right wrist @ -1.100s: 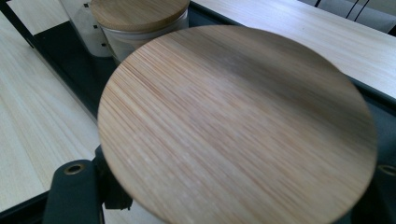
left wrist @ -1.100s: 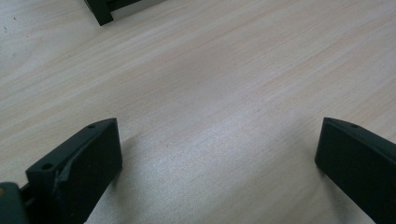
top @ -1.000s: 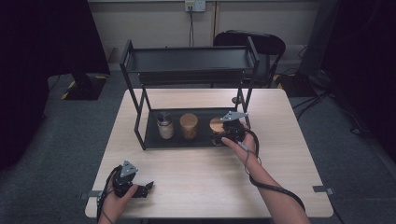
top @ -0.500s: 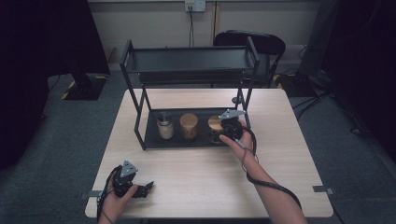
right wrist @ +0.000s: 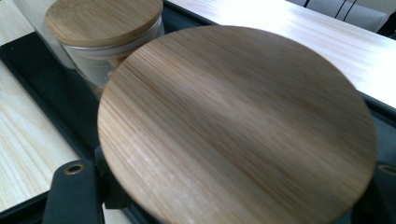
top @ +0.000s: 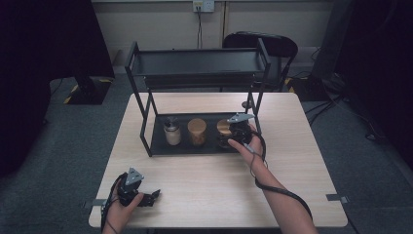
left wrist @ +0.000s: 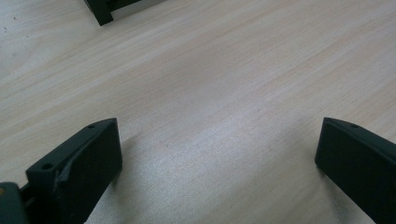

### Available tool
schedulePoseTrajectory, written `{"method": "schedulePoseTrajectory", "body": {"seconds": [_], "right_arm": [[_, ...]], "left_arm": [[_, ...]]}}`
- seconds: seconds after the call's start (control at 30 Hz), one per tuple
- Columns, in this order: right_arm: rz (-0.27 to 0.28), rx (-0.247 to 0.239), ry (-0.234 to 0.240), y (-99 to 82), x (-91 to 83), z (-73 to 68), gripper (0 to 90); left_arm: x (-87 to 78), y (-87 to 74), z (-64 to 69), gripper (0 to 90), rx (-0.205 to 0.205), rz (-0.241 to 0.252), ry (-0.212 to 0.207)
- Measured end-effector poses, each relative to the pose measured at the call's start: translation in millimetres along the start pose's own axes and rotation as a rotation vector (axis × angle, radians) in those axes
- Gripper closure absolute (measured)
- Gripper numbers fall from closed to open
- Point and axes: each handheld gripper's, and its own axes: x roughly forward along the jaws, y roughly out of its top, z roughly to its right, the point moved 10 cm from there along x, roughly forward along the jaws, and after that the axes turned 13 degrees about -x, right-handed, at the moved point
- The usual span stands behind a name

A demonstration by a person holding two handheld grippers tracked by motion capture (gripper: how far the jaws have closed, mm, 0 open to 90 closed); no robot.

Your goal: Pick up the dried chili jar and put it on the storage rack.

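A jar with a round bamboo lid [top: 224, 127] stands at the right end of the black rack's lower shelf [top: 160, 146]. My right gripper [top: 234, 136] is shut on this jar from the front; in the right gripper view the lid [right wrist: 238, 116] spreads above the right gripper [right wrist: 229, 186], one jaw at each lower corner. A second bamboo-lidded jar [top: 197, 130] [right wrist: 105, 21] stands just to its left. A small pale bottle with a dark top [top: 171, 132] is at the shelf's left end. My left gripper [top: 155, 195] [left wrist: 217, 154] rests open on the table's front left, with bare wood between its jaws.
The black two-tier rack [top: 195, 68] stands at the back middle of the light wooden table [top: 204, 180], its upper tray overhanging the jars. The rack's right front post [top: 255, 109] is close to my right gripper. A dark chair [top: 272, 44] stands behind the table.
My right gripper has shifted only slightly at the lower shelf, still closed on the jar. The left hand has stayed where it was.
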Motion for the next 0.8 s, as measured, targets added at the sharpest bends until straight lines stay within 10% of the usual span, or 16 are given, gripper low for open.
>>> {"method": "schedulePoseTrajectory", "body": {"seconds": [0.8], "right_arm": [[-0.020, 0.001, -0.011, -3.6, 12.5, 1.8, 25.5]], "left_arm": [[-0.1, -0.1, -0.1, 0.1, 0.001, -0.001, 0.000]]}}
